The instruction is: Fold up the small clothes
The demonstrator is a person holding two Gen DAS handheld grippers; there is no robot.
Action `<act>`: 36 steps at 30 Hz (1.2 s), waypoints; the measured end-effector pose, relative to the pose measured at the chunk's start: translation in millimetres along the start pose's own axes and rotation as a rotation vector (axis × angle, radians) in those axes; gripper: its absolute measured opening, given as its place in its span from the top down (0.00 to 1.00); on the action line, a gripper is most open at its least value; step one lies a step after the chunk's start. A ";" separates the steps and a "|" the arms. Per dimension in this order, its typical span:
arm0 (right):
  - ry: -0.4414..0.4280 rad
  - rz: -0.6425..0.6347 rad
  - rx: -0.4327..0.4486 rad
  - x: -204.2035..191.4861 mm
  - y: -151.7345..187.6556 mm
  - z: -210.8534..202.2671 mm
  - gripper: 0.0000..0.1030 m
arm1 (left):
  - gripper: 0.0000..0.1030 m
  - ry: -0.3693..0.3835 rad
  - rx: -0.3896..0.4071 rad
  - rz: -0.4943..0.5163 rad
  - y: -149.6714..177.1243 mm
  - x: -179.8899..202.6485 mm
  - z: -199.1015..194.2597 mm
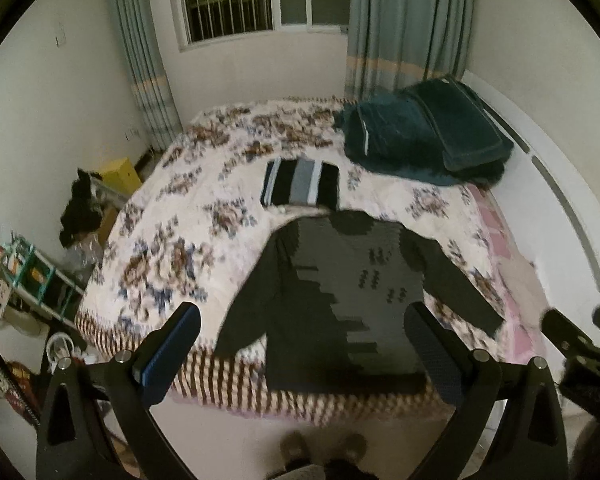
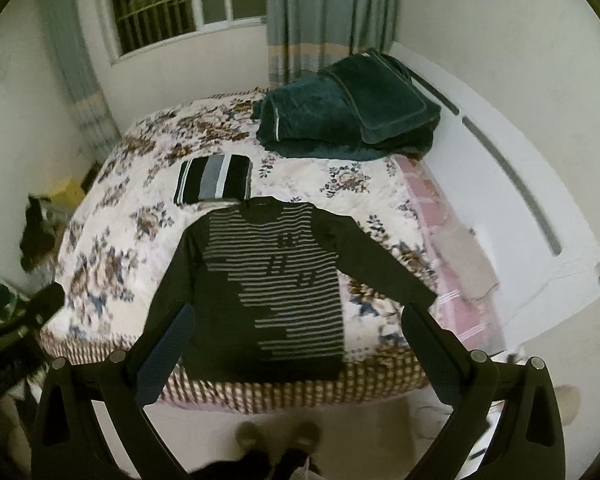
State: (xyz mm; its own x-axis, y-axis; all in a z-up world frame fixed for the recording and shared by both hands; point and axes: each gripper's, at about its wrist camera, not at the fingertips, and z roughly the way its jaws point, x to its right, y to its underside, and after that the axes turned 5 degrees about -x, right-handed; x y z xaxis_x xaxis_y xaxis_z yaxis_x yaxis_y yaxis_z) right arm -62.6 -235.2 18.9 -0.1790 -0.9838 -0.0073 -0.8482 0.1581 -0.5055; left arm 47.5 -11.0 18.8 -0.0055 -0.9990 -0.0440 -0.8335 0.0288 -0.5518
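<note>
A dark long-sleeved striped sweater [image 1: 340,304] [image 2: 276,292] lies spread flat, sleeves out, near the front edge of the floral bed [image 1: 172,240] [image 2: 112,248]. Behind its collar rests a folded black, grey and white striped garment [image 1: 300,182] [image 2: 214,179]. My left gripper [image 1: 304,344] hovers open above the bed's near edge, holding nothing, the sweater's hem between its fingers in view. My right gripper [image 2: 296,340] is likewise open and empty over the hem. The right gripper shows at the left wrist view's far right, the left gripper at the right wrist view's left edge.
A heap of dark teal blankets [image 1: 424,136] [image 2: 348,108] sits at the bed's far right by the white headboard [image 2: 500,184]. A cluttered shelf [image 1: 32,280] and yellow box [image 1: 120,172] stand left of the bed. The person's feet [image 2: 276,436] stand on the floor below.
</note>
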 end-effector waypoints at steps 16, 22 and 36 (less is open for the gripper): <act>0.067 0.798 -0.377 323.9 74.9 395.6 0.22 | 0.00 -0.156 -0.136 0.073 -7.0 63.3 292.5; -0.006 1.026 -0.387 428.2 106.3 528.5 0.23 | 0.00 -0.202 -0.276 0.069 6.0 99.8 398.6; 0.015 0.974 -0.350 443.3 62.6 663.5 0.94 | 0.00 -0.231 -0.395 0.103 18.0 158.9 538.7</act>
State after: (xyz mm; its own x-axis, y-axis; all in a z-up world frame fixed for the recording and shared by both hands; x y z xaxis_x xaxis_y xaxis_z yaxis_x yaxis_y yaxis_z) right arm 135.7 -717.3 -588.5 -0.8697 -0.4154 -0.2668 -0.4291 0.9032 -0.0073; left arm 329.3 -151.1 -446.8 -0.0136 -0.9567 -0.2906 -0.9818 0.0679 -0.1774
